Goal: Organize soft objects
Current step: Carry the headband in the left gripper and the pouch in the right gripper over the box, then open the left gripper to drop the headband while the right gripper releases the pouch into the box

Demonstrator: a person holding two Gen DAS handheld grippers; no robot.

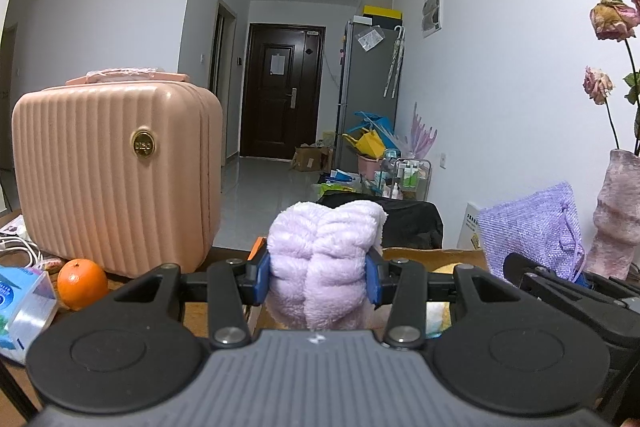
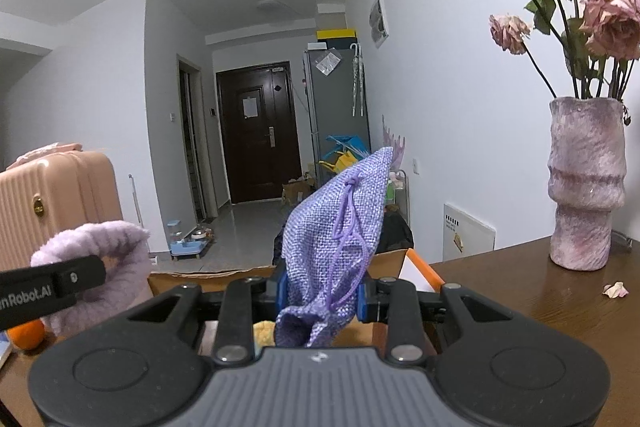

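**Both grippers loaded above the cardboard box**

The left gripper point(image 1: 318, 277) has its jaws partly closed on a folded lilac fleece towel point(image 1: 324, 259), squeezed between the blue pads and bulging above them; its lower end drops behind the gripper body and cannot be seen. The right gripper point(image 2: 322, 297) is clamped tight on a purple woven drawstring pouch point(image 2: 340, 227), which stands up from the pads, its mouth hanging crumpled below.

Both are held over the cardboard box point(image 2: 208, 277), of which only the rim and an orange flap show. Something yellow lies inside the box, too hidden to identify.

Left of the box stand a pink ribbed case point(image 1: 116, 171) and an orange point(image 1: 82, 283); right of it, a mottled vase point(image 2: 586, 183) of wilted roses, cropped in the left view.
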